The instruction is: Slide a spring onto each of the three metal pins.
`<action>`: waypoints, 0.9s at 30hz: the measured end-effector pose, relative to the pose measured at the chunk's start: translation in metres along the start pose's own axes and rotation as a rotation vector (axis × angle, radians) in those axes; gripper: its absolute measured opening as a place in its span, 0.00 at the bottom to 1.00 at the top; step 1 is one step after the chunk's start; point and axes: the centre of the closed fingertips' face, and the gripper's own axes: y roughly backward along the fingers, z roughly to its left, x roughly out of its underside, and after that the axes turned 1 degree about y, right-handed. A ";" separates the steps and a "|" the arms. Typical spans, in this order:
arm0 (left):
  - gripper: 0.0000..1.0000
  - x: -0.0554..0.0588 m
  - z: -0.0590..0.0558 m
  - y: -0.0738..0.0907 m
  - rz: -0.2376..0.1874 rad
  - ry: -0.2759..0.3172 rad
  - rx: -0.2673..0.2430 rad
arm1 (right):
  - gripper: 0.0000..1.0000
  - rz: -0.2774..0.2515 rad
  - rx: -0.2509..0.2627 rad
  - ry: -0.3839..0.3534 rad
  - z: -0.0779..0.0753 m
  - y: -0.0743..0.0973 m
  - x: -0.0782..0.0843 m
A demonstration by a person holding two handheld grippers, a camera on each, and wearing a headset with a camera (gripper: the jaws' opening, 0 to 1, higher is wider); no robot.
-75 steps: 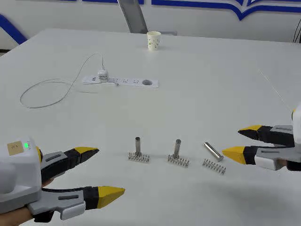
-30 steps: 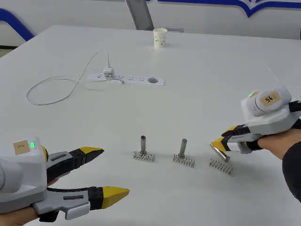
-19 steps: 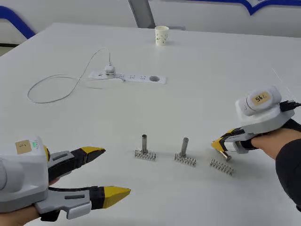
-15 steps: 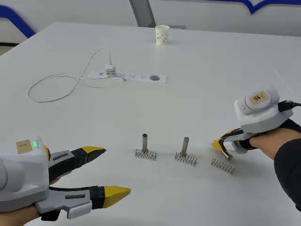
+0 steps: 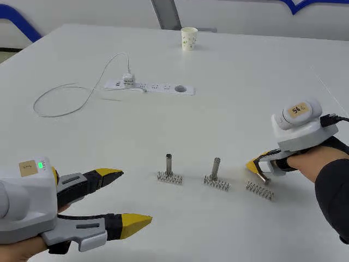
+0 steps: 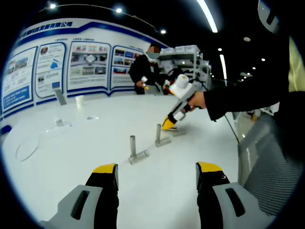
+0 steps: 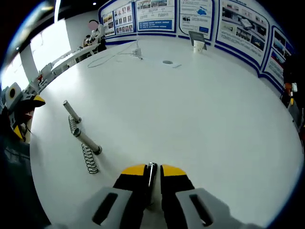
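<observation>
Two metal pins stand upright on the white table, each with a spring lying at its foot. A third spring lies to their right. Just above it, my right gripper is shut on the third pin, whose end pokes out between the jaws in the right gripper view. That view has the two upright pins to its left. My left gripper hangs open at the near left, well short of the pins.
A white power strip with a plugged-in charger and a looping cable lies at the far left. A paper cup stands near the table's far edge. A person stands beyond the table.
My right gripper, open to the right of the lying pin 2.5 s ago, has moved in and shut on it. The left gripper has stayed put; the head camera drifted slightly.
</observation>
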 end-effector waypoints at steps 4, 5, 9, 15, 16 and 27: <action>0.67 0.000 0.000 0.000 -0.001 0.002 -0.002 | 0.11 0.005 -0.003 -0.012 0.002 -0.001 0.001; 0.67 0.000 0.001 0.000 -0.001 0.002 -0.002 | 0.10 0.008 -0.004 -0.012 0.002 -0.001 0.002; 0.67 0.001 0.001 0.001 -0.001 0.003 -0.003 | 0.10 0.010 0.000 -0.012 0.000 -0.003 0.002; 0.67 0.001 0.001 0.000 -0.001 0.005 -0.004 | 0.10 0.026 0.020 0.022 0.002 -0.003 0.002; 0.67 0.001 0.001 0.001 0.000 0.005 -0.004 | 0.09 0.028 0.023 0.024 0.002 -0.003 0.002; 0.66 0.001 0.001 0.000 0.001 0.005 -0.003 | 0.09 0.019 0.037 -0.001 0.000 -0.004 0.002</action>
